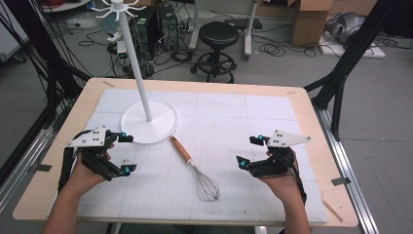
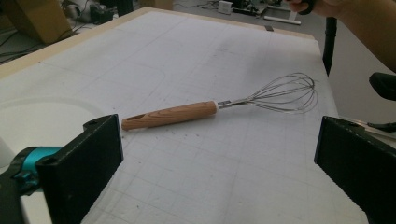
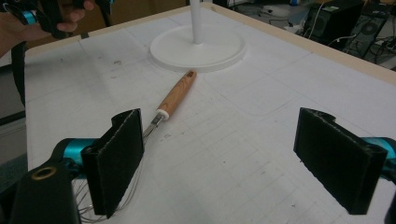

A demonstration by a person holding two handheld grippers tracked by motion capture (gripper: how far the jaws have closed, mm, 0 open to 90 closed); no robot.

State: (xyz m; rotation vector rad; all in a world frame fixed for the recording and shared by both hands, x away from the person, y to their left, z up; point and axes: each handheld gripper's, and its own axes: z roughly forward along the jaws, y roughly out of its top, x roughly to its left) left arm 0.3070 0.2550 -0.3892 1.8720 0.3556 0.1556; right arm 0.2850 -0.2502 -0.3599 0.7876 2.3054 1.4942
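A whisk (image 1: 191, 163) with a wooden handle and wire head lies flat in the middle of the white mat, handle end toward a white stand (image 1: 149, 122) with a round base and a tall pole. My left gripper (image 1: 127, 153) is open just left of the whisk, beside the stand's base. My right gripper (image 1: 250, 151) is open to the whisk's right. In the left gripper view the whisk (image 2: 170, 115) lies ahead of the open left gripper (image 2: 218, 140). Seen from the right gripper view, the whisk (image 3: 176, 95) runs past the left jaw of the open right gripper (image 3: 223, 140), with the stand base (image 3: 198, 46) beyond.
A gridded white mat (image 1: 253, 122) covers the wooden table (image 1: 311, 122). Behind the table stand a black stool (image 1: 218, 34), computer towers (image 1: 160, 24) and cardboard boxes (image 1: 311, 19). Cables lie on the floor. Black frame legs (image 1: 341, 73) rise at the table's right.
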